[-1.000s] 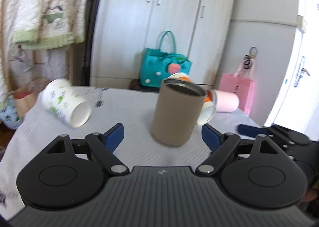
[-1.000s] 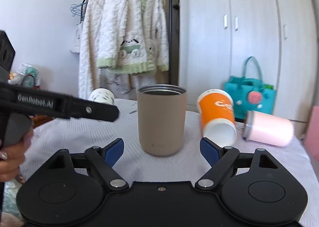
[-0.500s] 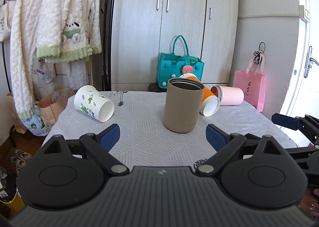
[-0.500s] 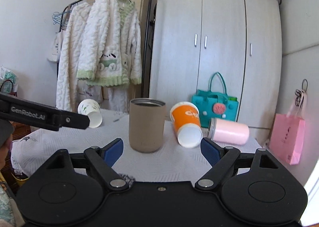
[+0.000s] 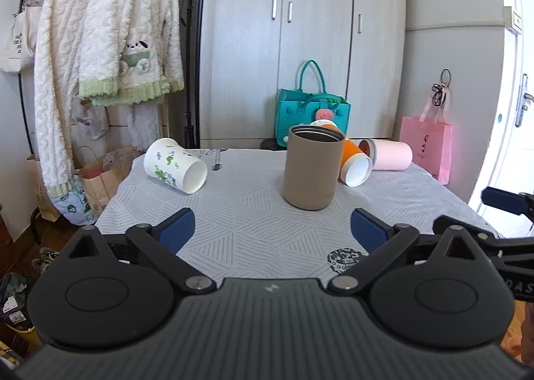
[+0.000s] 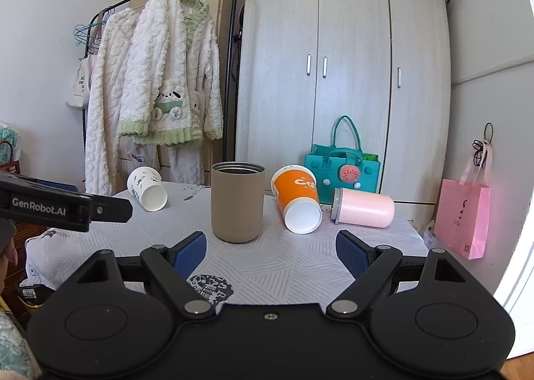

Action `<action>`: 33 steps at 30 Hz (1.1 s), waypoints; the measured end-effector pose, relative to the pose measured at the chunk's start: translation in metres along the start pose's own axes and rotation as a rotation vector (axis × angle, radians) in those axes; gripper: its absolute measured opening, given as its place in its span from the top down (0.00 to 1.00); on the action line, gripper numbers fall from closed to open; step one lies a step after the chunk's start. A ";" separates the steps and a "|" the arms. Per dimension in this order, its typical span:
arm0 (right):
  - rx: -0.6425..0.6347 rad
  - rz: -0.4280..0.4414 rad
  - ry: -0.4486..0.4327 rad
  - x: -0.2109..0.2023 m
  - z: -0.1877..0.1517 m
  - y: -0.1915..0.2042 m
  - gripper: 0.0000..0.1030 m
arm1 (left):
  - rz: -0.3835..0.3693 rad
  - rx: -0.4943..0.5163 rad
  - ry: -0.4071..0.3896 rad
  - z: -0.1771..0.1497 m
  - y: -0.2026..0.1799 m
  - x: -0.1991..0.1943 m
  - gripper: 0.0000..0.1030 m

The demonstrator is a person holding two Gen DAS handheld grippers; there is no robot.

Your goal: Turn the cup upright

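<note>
I see both claws, left gripper (image 5: pixel 272 228) and right gripper (image 6: pixel 271 251), spread apart and holding nothing near the table (image 5: pixel 233 213) edge. The tan cup (image 6: pixel 237 201) stands upright mid-table, open cloth before it; "GenRobot.AI" marks the left gripper's arm

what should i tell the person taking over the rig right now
Left gripper: open, empty, short of the cups.
Right gripper: open, empty, also back from the cups.
Tan cup: upright mid-table, done.
White cup with green print: on its side, far left of the table, mouth toward the cameras.
Orange cup: on its side right of the tan cup.
Pink cup: on its side, far right.
Left to do: stand up the three lying cups.
</note>
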State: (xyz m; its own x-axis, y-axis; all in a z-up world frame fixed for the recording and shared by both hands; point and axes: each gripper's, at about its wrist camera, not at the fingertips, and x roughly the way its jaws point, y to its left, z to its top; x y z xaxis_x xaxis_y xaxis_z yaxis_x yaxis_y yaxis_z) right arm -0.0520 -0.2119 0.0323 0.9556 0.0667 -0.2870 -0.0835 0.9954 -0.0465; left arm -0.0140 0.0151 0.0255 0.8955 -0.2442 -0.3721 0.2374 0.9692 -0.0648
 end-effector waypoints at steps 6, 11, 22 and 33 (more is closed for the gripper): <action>-0.028 -0.013 0.006 -0.003 -0.004 0.011 0.03 | 0.045 0.009 0.029 -0.005 -0.001 0.001 0.00; -0.019 -0.067 0.013 0.000 -0.003 0.013 0.00 | 0.075 0.005 0.038 -0.008 0.001 0.002 0.00; 0.030 -0.115 0.054 0.006 -0.007 0.011 0.00 | 0.104 -0.010 0.034 -0.011 0.004 -0.001 0.00; 0.011 -0.150 0.069 0.008 -0.009 0.016 0.00 | 0.137 -0.028 0.055 -0.012 0.007 0.004 0.00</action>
State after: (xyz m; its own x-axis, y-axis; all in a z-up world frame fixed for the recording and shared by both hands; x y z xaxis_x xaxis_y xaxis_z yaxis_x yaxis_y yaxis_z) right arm -0.0487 -0.1965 0.0206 0.9354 -0.0869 -0.3427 0.0618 0.9946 -0.0834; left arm -0.0131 0.0210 0.0122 0.8967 -0.1082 -0.4293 0.1032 0.9940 -0.0350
